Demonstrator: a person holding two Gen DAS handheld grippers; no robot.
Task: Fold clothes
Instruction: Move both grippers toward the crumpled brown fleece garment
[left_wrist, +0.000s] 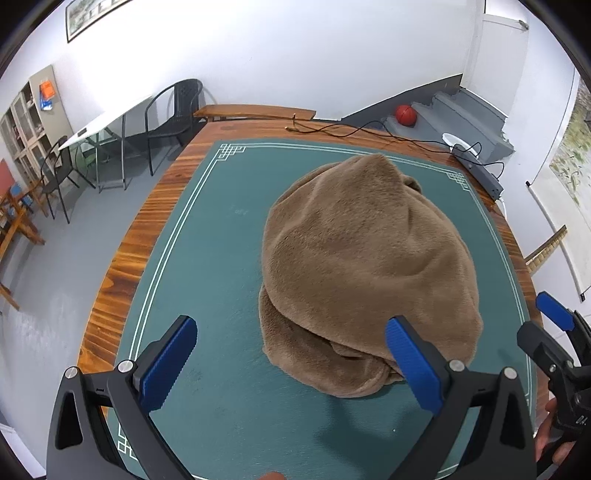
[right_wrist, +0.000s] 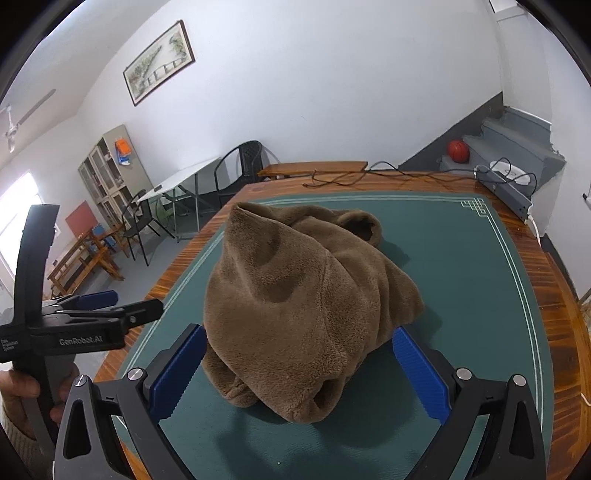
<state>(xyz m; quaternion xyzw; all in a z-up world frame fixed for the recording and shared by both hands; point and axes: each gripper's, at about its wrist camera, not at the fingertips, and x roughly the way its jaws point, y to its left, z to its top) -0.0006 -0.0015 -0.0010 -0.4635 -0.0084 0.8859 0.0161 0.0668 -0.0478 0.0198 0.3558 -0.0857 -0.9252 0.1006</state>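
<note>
Brown fleece garment (left_wrist: 369, 266) heaped on green mat (left_wrist: 207, 258), left claw (left_wrist: 291, 365) and right claw (right_wrist: 299, 373) both spread wide, empty.

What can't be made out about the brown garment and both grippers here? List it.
- Brown garment: its type, sleeves and collar are hidden, bunched in its own folds in both views.
- Left gripper: fingers open; handle cut off by bottom edge.
- Right gripper: open around the heap's near end; contact unclear.
</note>
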